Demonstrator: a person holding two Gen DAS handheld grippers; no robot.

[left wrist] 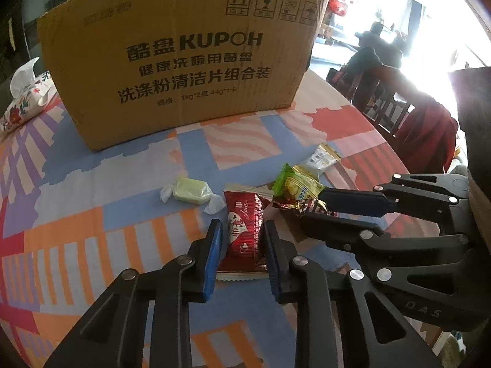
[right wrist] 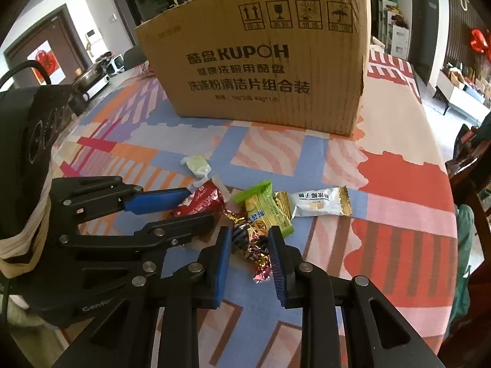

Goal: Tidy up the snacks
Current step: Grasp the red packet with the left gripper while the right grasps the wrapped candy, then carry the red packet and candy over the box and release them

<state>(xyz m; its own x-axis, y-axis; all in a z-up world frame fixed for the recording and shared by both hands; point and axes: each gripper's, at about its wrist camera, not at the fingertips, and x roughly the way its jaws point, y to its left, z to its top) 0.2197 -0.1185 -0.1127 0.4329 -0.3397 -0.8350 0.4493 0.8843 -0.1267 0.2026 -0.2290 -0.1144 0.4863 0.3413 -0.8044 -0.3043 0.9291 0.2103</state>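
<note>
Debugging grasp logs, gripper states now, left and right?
Left gripper: open, fingers straddling the red snack packet, not clamped.
Right gripper: open around the foil candy, not gripping.

The carton point(left wrist: 184, 61) is matt corrugated cardboard. The tabletop point(left wrist: 92, 214) carries a matt printed cloth. The red packet point(left wrist: 245, 230) and green packet point(right wrist: 267, 211) are glossy plastic film; the twist candy point(right wrist: 257, 254) wears crinkled metallic foil. Both grippers are matt black plastic with ribbed blue pads point(left wrist: 211, 254).
</note>
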